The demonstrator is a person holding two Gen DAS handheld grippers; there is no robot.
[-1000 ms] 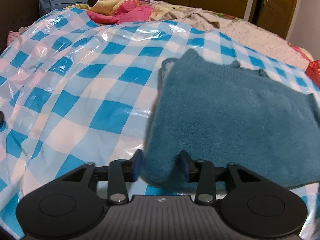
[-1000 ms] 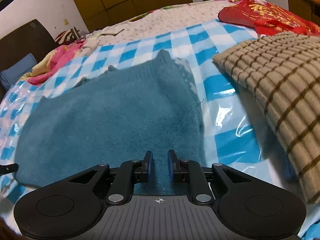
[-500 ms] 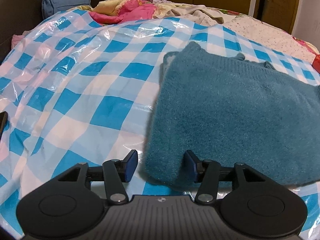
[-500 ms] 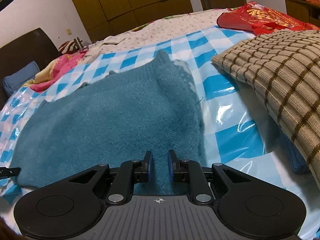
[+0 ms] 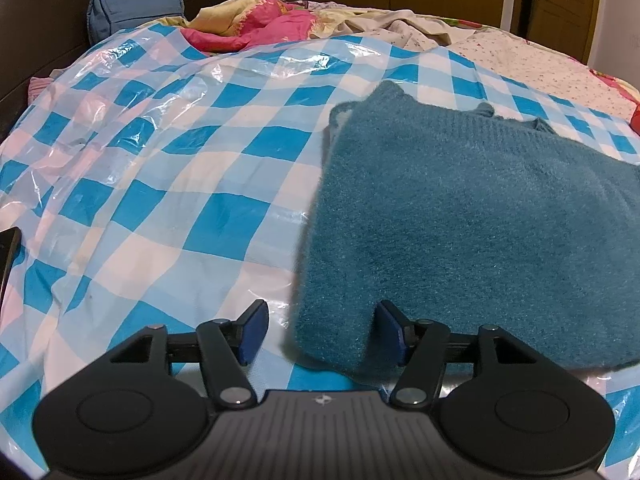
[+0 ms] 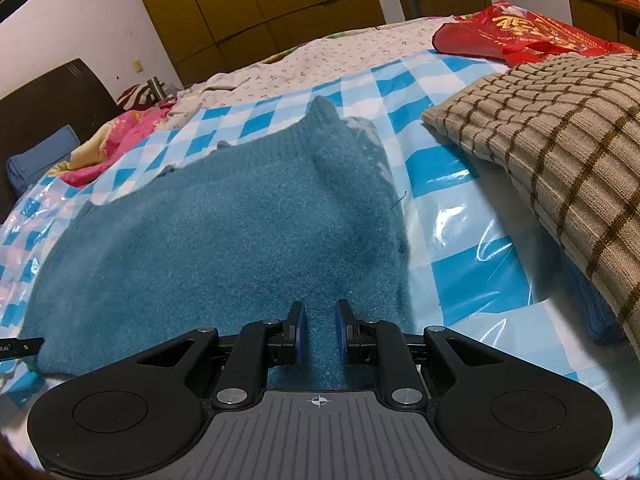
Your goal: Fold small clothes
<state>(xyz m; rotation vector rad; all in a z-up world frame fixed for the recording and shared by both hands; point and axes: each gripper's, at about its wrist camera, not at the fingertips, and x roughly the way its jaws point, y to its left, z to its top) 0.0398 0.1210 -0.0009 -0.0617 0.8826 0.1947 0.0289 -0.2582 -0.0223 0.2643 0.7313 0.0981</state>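
Observation:
A fuzzy teal sweater lies folded flat on the blue-and-white checked plastic sheet; it also shows in the right wrist view. My left gripper is open wide, and the sweater's near left corner sits between its fingers. My right gripper has its jaws narrowly apart over the sweater's near right edge, with teal fabric between the pads. I cannot tell whether the pads press the fabric.
A folded beige sweater with brown stripes lies to the right on a blue garment. A red bag sits behind it. Pink bedding and a blue pillow lie at the far left.
My left gripper's jaws have opened wider around the sweater's corner. Both cameras have tilted up slightly. The right gripper's jaws and the sweater have not moved.

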